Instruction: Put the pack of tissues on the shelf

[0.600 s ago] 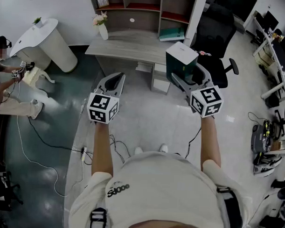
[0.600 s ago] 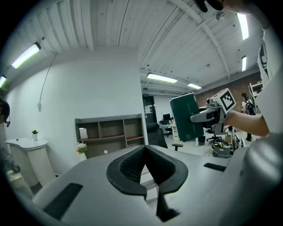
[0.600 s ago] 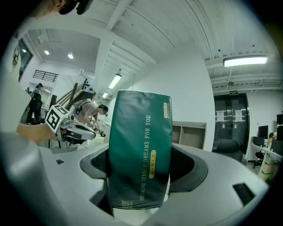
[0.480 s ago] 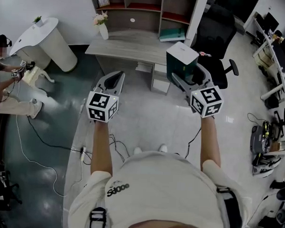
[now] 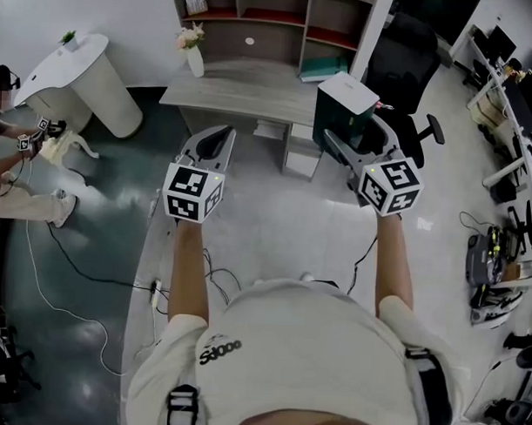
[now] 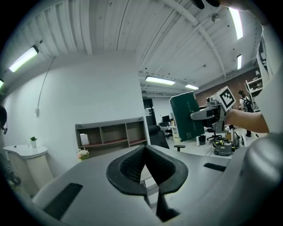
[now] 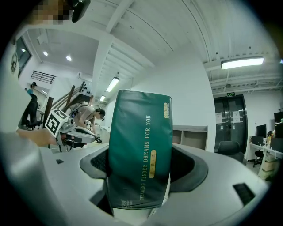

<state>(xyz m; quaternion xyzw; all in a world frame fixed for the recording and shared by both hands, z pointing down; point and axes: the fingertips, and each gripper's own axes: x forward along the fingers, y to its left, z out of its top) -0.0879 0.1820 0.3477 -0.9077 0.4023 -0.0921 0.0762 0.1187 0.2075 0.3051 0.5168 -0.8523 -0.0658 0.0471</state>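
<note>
Got both arms (image 5: 187, 274) stretched toward frame top, left gripper (image 5: 218, 138) pinched shut centre-left, right gripper (image 5: 352, 132) clamped wide on the pack of tissues (image 5: 347, 95) centre-right.

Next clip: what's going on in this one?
A person stands facing a desk with a shelf behind it, a handheld gripper in each hand. The right gripper has its fingers closed on a green pack of tissues, held upright in the air. The left gripper is shut and empty. The pack is not yet on the shelf.
</note>
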